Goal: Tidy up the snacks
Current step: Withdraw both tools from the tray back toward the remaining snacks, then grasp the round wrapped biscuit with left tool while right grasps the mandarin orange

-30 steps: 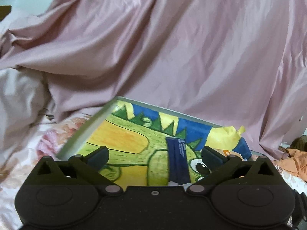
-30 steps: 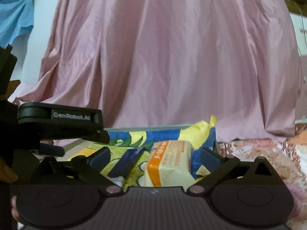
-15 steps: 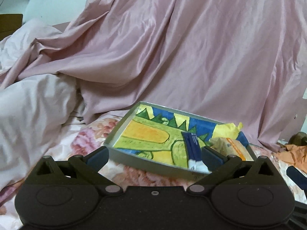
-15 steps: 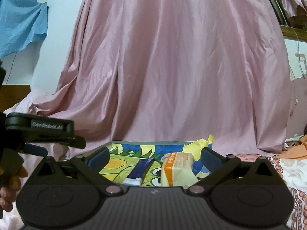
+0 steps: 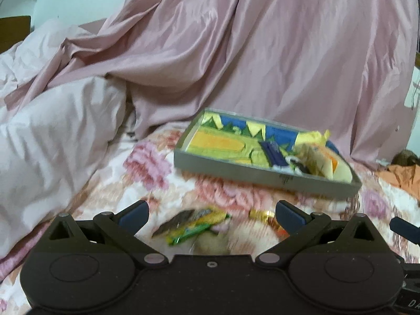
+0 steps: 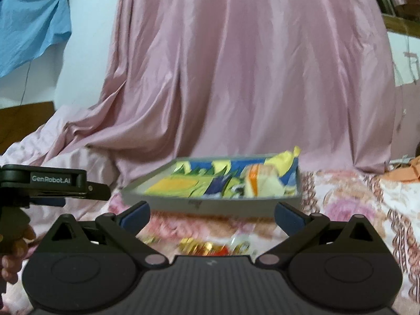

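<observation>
A: Both tools? Left tool [image 5: 211, 216] spread wide, empty. Right tool [image 6: 211, 216] same.

B: Snacks?

A: Some already in the tray [image 5: 262, 174] on the bed [image 5: 136, 181], far side; loose wrappers [image 5: 191, 225] lie near, below the tools, probably next.

B: View differences?

A: Left view shows green-yellow wrappers; right shows red-gold ones [image 6: 207, 246], plus the left tool's side.
</observation>
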The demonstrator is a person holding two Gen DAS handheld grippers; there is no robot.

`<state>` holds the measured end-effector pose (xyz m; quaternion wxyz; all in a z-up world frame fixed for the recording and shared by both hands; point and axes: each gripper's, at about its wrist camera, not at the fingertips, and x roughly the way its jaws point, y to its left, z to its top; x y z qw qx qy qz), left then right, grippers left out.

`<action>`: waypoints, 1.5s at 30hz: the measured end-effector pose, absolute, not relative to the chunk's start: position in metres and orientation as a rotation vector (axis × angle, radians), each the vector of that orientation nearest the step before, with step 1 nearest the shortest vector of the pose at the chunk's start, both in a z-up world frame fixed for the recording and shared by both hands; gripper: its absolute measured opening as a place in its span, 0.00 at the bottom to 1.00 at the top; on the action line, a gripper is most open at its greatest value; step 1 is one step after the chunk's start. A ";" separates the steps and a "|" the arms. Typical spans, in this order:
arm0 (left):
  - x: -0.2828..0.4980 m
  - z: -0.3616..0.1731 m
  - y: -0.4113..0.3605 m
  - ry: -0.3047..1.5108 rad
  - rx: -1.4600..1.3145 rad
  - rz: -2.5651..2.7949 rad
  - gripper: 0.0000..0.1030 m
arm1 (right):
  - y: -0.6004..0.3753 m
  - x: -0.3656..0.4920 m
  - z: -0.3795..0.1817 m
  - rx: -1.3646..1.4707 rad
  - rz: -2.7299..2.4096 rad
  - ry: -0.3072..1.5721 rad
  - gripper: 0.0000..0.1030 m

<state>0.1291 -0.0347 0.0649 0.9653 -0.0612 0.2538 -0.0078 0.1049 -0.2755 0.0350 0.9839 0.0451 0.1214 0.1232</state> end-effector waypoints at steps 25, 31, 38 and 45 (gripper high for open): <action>0.128 -0.001 -0.007 0.724 -0.105 -0.053 0.99 | -0.221 0.127 -0.024 -0.054 0.407 0.741 1.00; 0.137 -0.001 -0.012 0.725 -0.089 -0.073 0.99 | -0.215 0.146 -0.033 -0.072 0.461 0.826 1.00; 0.152 0.000 -0.025 0.698 -0.046 -0.121 0.99 | -0.204 0.151 -0.031 -0.215 0.532 0.772 1.00; 0.169 0.003 -0.037 0.662 -0.046 -0.208 0.99 | -0.196 0.145 -0.039 -0.346 0.618 0.719 1.00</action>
